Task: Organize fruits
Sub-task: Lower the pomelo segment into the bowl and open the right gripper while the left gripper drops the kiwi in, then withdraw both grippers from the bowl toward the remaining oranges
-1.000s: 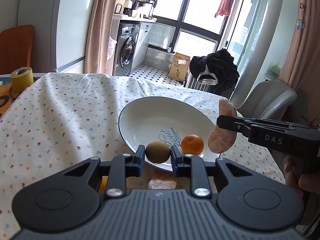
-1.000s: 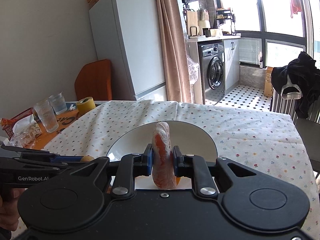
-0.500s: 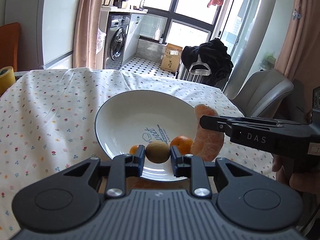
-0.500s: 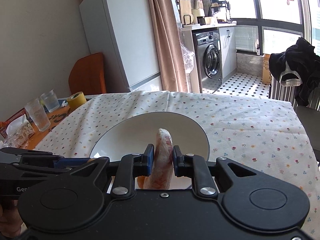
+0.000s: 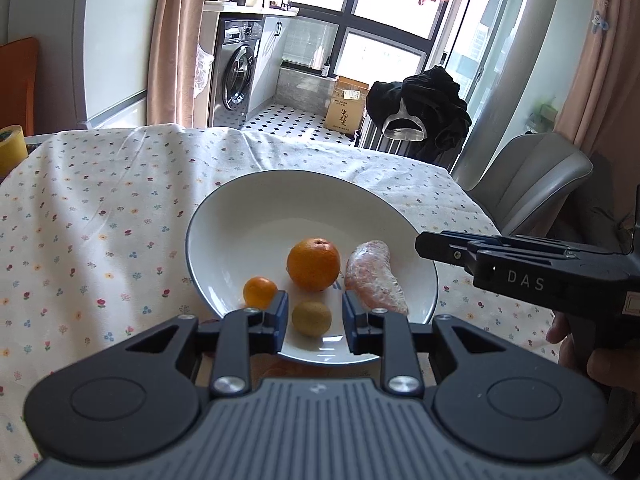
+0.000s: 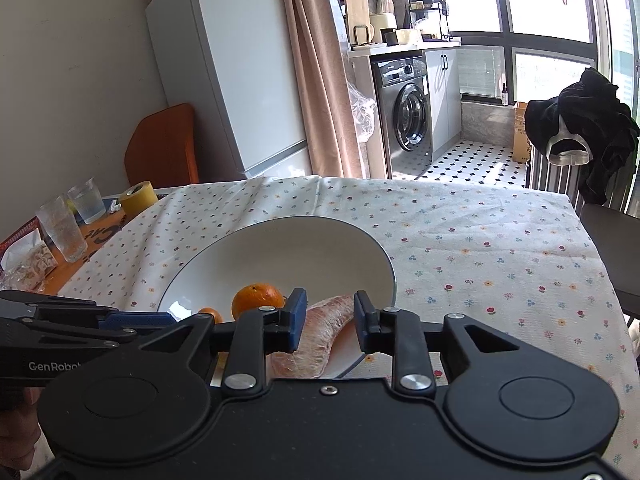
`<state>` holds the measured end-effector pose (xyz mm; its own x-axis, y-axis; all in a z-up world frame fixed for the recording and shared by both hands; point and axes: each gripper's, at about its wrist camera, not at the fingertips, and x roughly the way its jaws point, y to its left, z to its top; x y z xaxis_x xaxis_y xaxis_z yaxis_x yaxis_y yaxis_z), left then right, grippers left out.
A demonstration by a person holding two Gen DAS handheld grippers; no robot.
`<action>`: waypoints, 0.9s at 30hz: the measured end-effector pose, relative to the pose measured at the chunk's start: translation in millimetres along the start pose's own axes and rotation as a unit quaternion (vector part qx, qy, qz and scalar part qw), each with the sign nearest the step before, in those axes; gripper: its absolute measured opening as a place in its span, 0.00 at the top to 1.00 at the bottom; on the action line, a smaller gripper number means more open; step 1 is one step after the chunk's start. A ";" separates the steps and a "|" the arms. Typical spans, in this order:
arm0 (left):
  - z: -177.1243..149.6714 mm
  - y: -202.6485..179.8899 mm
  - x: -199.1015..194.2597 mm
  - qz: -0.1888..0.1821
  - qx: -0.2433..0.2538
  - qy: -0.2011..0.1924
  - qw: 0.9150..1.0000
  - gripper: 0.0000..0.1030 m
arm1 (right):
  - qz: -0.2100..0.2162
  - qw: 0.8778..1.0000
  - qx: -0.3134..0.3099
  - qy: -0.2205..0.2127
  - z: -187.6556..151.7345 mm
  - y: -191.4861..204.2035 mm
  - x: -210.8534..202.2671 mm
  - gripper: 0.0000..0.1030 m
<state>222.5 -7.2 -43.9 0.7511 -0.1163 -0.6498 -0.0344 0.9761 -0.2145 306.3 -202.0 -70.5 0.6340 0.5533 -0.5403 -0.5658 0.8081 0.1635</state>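
Observation:
A white plate (image 5: 224, 200) rests on the flowered tablecloth. In it lie a large orange (image 5: 313, 264), a small orange (image 5: 260, 291), a brown kiwi (image 5: 311, 318) and a wrapped pink pomelo segment (image 5: 374, 282). My left gripper (image 5: 314, 316) is open, its fingers on either side of the kiwi with a gap on both sides. My right gripper (image 6: 330, 316) is open too, straddling the pomelo segment (image 6: 320, 332) at the plate's (image 6: 280, 224) near right rim. From the left wrist view the right gripper (image 5: 424, 246) reaches in from the right.
Two glasses (image 6: 62, 232), a yellow tape roll (image 6: 138, 198) and a snack bag (image 6: 24, 260) stand at the table's left end. A grey chair (image 5: 532, 184) sits off the right edge. Something orange (image 5: 280, 370) lies on the cloth under my left gripper.
Both grippers have opened. The kiwi dropped from the left one and the pomelo segment from the right; both now lie on the plate. The right gripper drew back slightly.

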 end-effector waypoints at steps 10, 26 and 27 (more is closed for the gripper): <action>-3.1 12.8 -21.5 0.012 -0.012 -0.006 1.000 0.72 | 0.005 1.000 0.000 0.002 -6.2 7.2 -13.7 0.60; -16.8 26.3 -59.2 0.038 -0.031 -0.026 0.998 0.29 | 0.021 1.000 -0.010 0.001 -20.2 30.7 -38.5 0.35; -18.2 26.7 -61.0 0.040 -0.031 -0.028 0.998 0.27 | 0.022 1.000 -0.011 0.001 -21.2 32.2 -39.9 0.33</action>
<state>163.7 22.6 -23.2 0.7795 -0.0262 -0.6258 -0.1353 0.9685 -0.2091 251.5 -202.3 -61.1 0.6080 0.5876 -0.5339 -0.6046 0.7785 0.1683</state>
